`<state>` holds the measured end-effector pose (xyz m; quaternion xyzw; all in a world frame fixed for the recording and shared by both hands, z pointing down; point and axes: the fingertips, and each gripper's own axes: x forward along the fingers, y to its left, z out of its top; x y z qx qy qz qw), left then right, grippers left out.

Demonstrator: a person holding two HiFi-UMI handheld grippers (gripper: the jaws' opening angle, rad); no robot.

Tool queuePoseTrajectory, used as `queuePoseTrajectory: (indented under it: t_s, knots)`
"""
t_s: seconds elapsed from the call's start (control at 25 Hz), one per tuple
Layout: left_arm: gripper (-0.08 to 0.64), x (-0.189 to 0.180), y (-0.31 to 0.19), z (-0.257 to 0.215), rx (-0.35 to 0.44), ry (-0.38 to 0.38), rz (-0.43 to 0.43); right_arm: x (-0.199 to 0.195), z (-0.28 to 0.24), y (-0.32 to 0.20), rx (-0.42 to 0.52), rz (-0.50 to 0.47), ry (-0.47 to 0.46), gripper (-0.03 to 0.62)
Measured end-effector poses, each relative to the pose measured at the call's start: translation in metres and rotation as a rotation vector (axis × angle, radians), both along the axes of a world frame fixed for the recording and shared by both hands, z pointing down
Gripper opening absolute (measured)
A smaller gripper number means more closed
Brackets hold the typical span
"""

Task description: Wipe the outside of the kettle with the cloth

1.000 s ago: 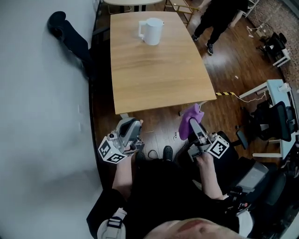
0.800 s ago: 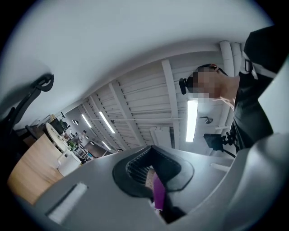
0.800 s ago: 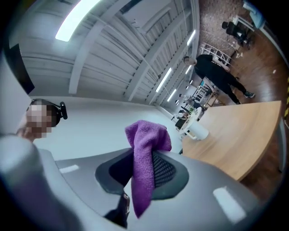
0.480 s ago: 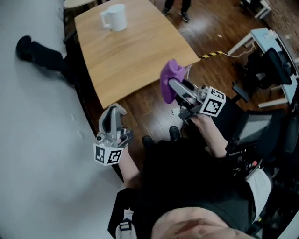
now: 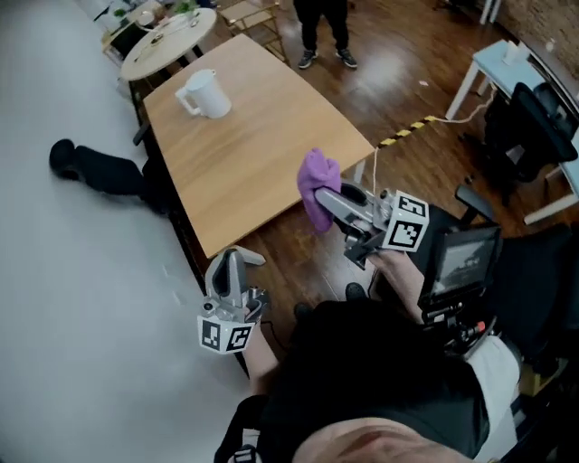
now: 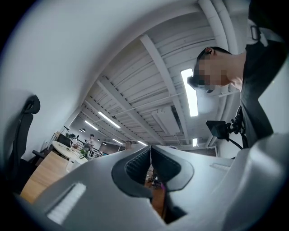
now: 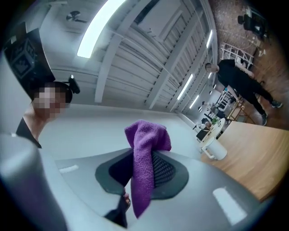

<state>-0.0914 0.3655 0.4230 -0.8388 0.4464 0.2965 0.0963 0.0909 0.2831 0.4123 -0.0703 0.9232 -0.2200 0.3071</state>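
Note:
A white kettle (image 5: 203, 94) stands upright at the far left corner of the wooden table (image 5: 249, 154). It also shows small in the right gripper view as the kettle (image 7: 216, 149). My right gripper (image 5: 318, 197) is shut on a purple cloth (image 5: 317, 185), held above the table's near right edge; the cloth (image 7: 145, 162) bunches between the pads and hangs down. My left gripper (image 5: 229, 264) is shut with nothing in it, below the table's near left corner. Its jaws meet in the left gripper view (image 6: 150, 159). Both grippers are far from the kettle.
A person (image 5: 321, 27) stands beyond the table's far end. A round table (image 5: 167, 36) with things on it sits past the kettle. A white wall (image 5: 63, 271) runs along the left. A desk and office chair (image 5: 529, 118) stand at the right. Yellow-black tape (image 5: 407, 131) marks the floor.
Both grippers have swung up and toward the table; the right one carried the cloth from below the table's edge to over it. The head view turned, so the table now lies slantwise.

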Motion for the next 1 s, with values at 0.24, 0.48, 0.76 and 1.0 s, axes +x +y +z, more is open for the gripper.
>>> queuePoseTrajectory:
  t_s: [0.24,0.48,0.76,1.0]
  knots:
    - [0.074,-0.006,0.017,-0.051,-0.021,-0.110,-0.030,0.004,-0.029,0.024,-0.007,0.047,-0.043,0.077]
    - [0.074,0.044,0.058,-0.054,0.013,-0.147,-0.118,0.048,-0.032,0.055,0.060,0.012,-0.055,0.077]
    - [0.074,0.044,0.052,-0.048,0.006,-0.161,-0.103,0.046,-0.031,0.058,0.074,0.035,-0.027,0.077]
    - [0.074,0.044,0.046,-0.057,0.019,-0.182,-0.081,0.047,-0.037,0.058,0.084,0.069,-0.035,0.077]
